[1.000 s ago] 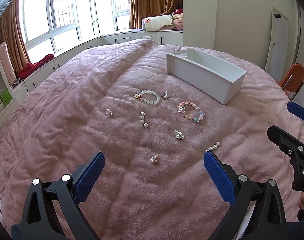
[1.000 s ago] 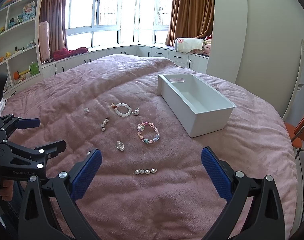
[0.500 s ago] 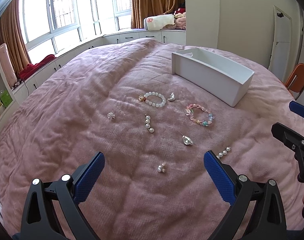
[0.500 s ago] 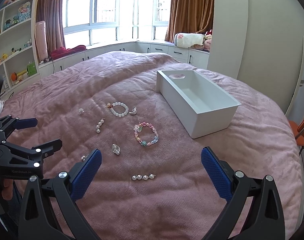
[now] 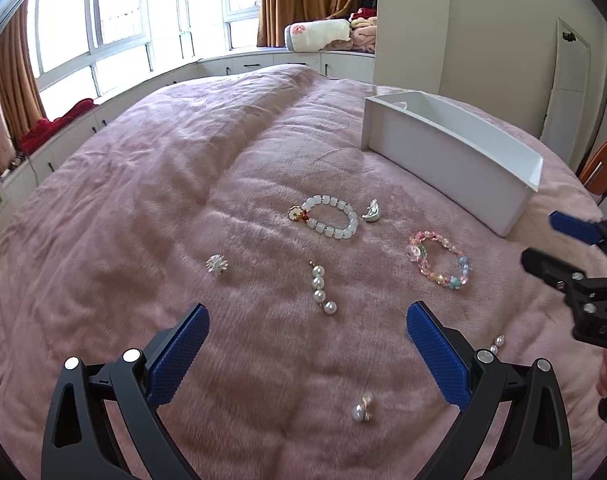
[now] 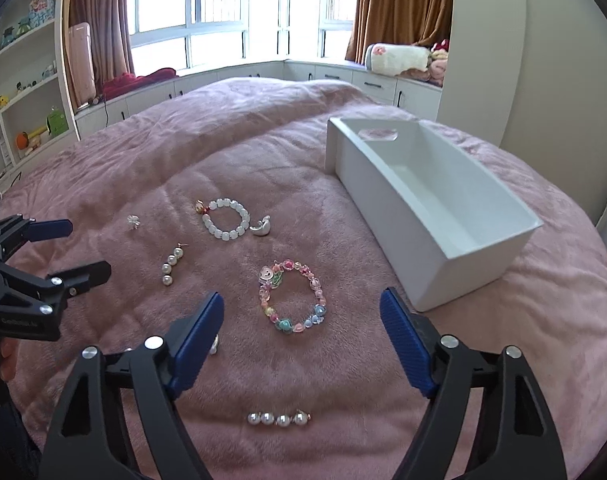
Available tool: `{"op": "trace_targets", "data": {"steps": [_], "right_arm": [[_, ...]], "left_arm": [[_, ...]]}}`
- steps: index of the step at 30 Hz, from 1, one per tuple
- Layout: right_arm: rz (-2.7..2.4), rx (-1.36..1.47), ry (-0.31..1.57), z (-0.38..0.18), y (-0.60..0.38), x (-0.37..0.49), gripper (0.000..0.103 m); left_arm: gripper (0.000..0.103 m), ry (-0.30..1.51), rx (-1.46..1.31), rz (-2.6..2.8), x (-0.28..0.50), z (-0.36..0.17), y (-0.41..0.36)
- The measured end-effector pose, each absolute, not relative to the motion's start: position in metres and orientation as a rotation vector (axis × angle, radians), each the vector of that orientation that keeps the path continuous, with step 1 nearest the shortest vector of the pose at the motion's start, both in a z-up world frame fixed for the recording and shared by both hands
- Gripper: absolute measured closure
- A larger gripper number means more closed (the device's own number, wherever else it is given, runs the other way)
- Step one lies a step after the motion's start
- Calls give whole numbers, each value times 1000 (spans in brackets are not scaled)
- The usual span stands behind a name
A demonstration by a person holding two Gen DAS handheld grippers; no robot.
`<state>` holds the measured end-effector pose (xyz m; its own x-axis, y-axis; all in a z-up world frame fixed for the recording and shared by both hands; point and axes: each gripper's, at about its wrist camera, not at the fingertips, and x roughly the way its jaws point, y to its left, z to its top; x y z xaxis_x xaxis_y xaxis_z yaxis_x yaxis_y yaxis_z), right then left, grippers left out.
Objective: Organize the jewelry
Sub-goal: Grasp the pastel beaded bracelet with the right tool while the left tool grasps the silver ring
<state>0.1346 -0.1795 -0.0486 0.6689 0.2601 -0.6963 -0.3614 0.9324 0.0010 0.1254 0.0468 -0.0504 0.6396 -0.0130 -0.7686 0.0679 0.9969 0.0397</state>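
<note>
Jewelry lies loose on a pink bedspread (image 5: 143,200). A white bead bracelet (image 5: 331,218) (image 6: 225,220), a colourful bead bracelet (image 5: 439,258) (image 6: 291,298), a pearl drop earring (image 5: 321,290) (image 6: 171,264), a silver clip (image 5: 370,212) (image 6: 261,227), a small sparkly stud (image 5: 216,265) (image 6: 133,222), a pearl stud (image 5: 361,410) and a row of pearls (image 6: 278,419) are spread out. An empty white box (image 6: 435,204) (image 5: 455,164) stands at the right. My left gripper (image 5: 307,340) is open above the pearl earring. My right gripper (image 6: 301,320) is open above the colourful bracelet.
The bed's edge drops off beyond the box. An orange chair (image 5: 601,164) stands at the far right. Window-side cabinets (image 6: 263,76) and shelves (image 6: 19,92) lie behind the bed.
Both grippers have moved forward and lower toward the jewelry, so the pieces look larger and nearer. Both stay open. Nothing on the bed has moved.
</note>
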Motion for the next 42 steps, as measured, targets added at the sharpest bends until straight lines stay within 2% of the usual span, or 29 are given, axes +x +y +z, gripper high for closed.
{"op": "trace_targets", "data": {"steps": [4,8,12,15,16,17,25,27,29,32,37,42], "right_arm": [[353,-125,835,-71,-176,161,41],[347,-175,886,-97,-168,185,47],[332,-215,930,-120,-166,205,47],[339,-235,949,-129,-167,213,49],[344,-244,952,-131,-166,214,55],[345,-256,954,-133,-166,214,59],[354,-244,982,-141,-170,219,63],[360,-236,990,-141,-170,219,67],[377,-224,994,-140,-170,218,81],[396,-206,1001,-138,-167,219,92],[426,-148,1005,-135,-167,219,92],[454,-96,985,-124,-169,219,93]], "left_arm": [[3,872,38,-43,151,-55,65],[3,908,40,-24,178,-72,81],[7,957,-12,-19,200,-90,97],[23,997,-73,11,211,-103,112],[25,1013,-88,21,214,-107,115],[25,1023,-98,19,215,-110,117],[37,1013,-103,14,217,-123,127],[41,1005,-108,0,217,-122,128],[48,1002,-94,-4,216,-122,129],[57,996,-103,-7,213,-123,134],[78,997,-150,-13,209,-123,146],[78,988,-134,-37,204,-120,147]]}}
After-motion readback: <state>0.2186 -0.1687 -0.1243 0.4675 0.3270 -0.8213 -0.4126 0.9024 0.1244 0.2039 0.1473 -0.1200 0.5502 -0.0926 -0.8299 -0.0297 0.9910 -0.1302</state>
